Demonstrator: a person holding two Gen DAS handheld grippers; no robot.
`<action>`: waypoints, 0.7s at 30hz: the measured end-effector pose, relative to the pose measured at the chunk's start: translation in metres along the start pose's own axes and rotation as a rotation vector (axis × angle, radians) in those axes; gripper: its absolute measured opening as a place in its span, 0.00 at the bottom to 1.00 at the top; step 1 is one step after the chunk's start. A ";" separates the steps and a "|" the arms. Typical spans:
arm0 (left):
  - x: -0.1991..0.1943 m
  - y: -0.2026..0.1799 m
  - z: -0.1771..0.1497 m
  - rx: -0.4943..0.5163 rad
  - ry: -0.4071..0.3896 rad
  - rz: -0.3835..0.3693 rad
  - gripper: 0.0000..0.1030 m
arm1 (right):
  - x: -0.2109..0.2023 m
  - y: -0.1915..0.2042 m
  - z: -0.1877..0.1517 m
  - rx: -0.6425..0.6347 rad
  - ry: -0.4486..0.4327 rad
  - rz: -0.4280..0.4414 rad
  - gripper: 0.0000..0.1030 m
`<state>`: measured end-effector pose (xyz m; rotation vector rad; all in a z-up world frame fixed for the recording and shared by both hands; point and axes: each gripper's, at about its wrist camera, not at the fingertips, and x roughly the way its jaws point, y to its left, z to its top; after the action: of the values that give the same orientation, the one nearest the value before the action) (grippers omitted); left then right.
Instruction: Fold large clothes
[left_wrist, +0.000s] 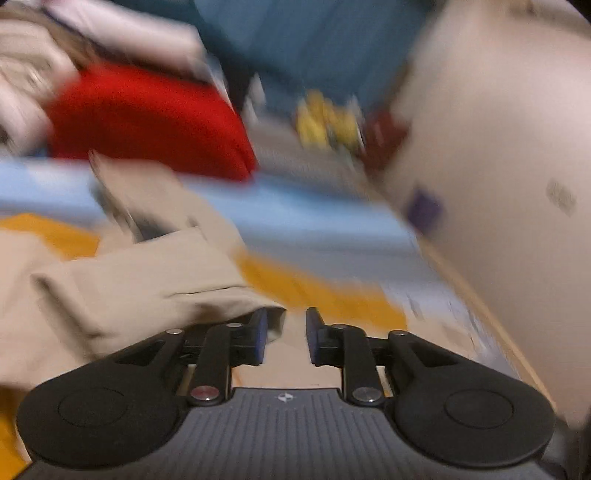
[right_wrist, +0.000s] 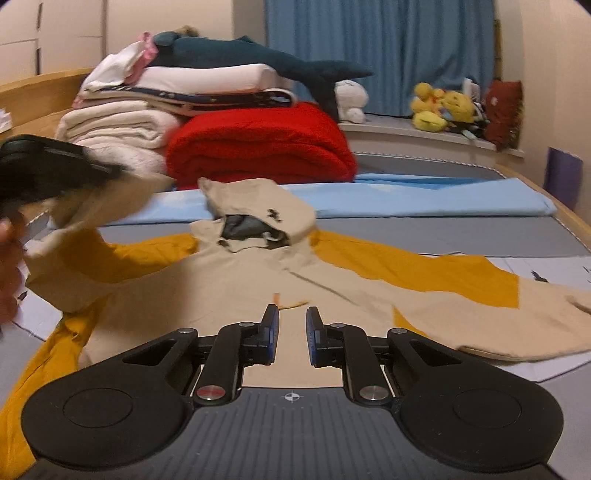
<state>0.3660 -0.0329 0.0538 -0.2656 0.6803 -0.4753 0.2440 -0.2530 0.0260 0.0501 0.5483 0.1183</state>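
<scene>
The beige and mustard hoodie (right_wrist: 258, 280) lies spread on the bed (right_wrist: 461, 229), directly ahead of the right tongs (right_wrist: 291, 332), hood at its far end. The right tongs stand narrow with nothing between the pads, just above the cloth. The left tongs (left_wrist: 286, 332), in a blurred view, show a narrow empty gap, the beige sleeve (left_wrist: 140, 280) touching their left finger. A folded red blanket (right_wrist: 258, 144) sits beyond.

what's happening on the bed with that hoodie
A person with a gripper in each hand is folding a beige and mustard hoodie spread flat on the bed. The left gripper is at the sleeve, fingers apart with nothing between them. The right gripper hovers over the hoodie's body, gripping nothing.
</scene>
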 end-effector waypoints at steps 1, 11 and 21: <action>-0.004 -0.006 -0.006 0.010 0.002 0.015 0.25 | 0.000 -0.006 0.001 0.017 0.006 -0.010 0.21; -0.095 0.063 -0.015 -0.140 -0.062 0.459 0.30 | -0.003 -0.047 0.017 0.190 -0.006 0.001 0.22; -0.032 0.111 -0.030 -0.055 0.089 0.520 0.31 | 0.038 -0.028 0.010 0.125 0.027 0.040 0.19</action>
<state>0.3619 0.0758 0.0060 -0.1115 0.8175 0.0288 0.2838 -0.2761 0.0128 0.1819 0.5816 0.1241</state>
